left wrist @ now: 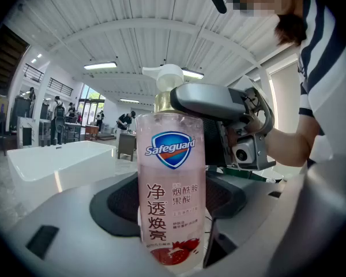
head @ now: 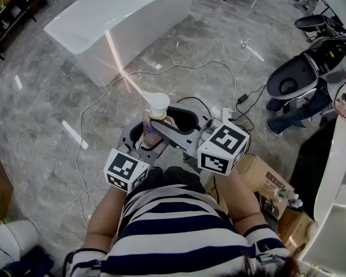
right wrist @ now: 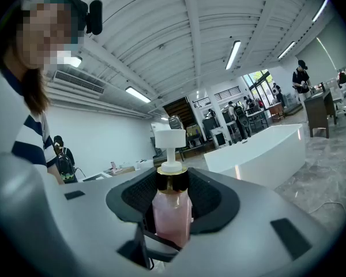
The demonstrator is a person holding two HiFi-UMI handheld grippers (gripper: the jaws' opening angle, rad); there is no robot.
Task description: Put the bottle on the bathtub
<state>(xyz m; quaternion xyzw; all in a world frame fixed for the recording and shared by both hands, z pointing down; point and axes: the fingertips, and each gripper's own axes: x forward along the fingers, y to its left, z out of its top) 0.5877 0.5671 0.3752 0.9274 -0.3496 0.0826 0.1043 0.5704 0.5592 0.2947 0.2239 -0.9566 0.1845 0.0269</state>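
Carry stage — the bottle is pinched at its neck by the right gripper, the left gripper spread wide around it — carriage to the bathtub is required next.

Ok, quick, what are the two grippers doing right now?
Left gripper: jaws wide open, with the bottle standing between them.
Right gripper: closed on the bottle's neck.
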